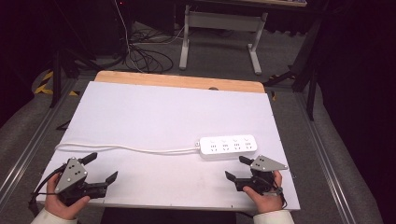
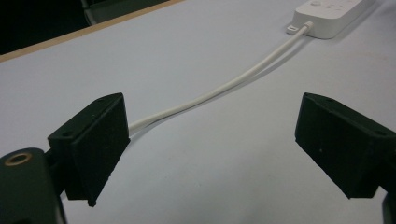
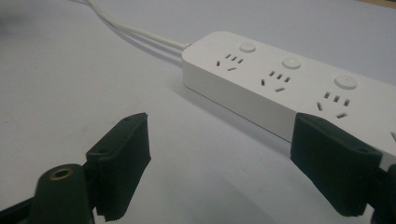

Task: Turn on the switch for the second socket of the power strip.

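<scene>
— How does the person hold the left gripper?

— Low at the near left, the left hand wrapped around its rear, jaws spread wide.

— And the right gripper?

— Near right, gripped from behind by the right hand — jaws gaping too, nothing between them.

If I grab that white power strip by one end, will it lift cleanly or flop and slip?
The power strip looks like a rigid plastic bar, so it should likely lift stiff. Its smooth, glossy casing may slip between the fingers. The attached white cord lies slack and will probably trail limply, tugging slightly.
</scene>
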Available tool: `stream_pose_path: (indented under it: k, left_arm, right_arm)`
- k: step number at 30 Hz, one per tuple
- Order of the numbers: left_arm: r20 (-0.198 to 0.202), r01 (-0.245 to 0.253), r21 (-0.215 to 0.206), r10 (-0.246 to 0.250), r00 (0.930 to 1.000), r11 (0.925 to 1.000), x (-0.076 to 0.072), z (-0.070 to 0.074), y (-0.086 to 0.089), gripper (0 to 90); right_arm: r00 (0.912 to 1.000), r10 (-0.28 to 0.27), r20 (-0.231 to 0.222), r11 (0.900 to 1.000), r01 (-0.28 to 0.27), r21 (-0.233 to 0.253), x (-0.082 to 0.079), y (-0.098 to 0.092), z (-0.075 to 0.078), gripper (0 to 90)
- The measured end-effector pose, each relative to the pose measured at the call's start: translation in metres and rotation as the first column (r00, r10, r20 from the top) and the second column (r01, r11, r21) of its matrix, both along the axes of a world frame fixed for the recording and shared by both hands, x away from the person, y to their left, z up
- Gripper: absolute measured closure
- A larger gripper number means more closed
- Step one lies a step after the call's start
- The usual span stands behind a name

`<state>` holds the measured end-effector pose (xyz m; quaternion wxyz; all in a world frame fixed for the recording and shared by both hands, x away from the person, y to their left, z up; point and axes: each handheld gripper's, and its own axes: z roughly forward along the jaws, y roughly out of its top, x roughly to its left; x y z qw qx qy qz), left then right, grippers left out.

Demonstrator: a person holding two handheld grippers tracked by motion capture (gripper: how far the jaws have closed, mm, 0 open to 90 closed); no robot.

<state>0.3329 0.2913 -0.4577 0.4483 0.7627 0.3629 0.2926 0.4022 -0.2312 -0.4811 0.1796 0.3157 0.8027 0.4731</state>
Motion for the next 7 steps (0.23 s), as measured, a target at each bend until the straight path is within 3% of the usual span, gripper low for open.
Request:
stream_pose_path:
  k: [7]
  left_arm:
    - [0.018, -0.014, 0.002, 0.014, 0.9997, 0.9999, -0.0002, -0.0009, 0.0004, 10.5]
  right_arm:
    - [1.0000, -0.008, 0.003, 1.000, 0.008, -0.006, 0.0009, -0.0003, -0.0007, 20.1]
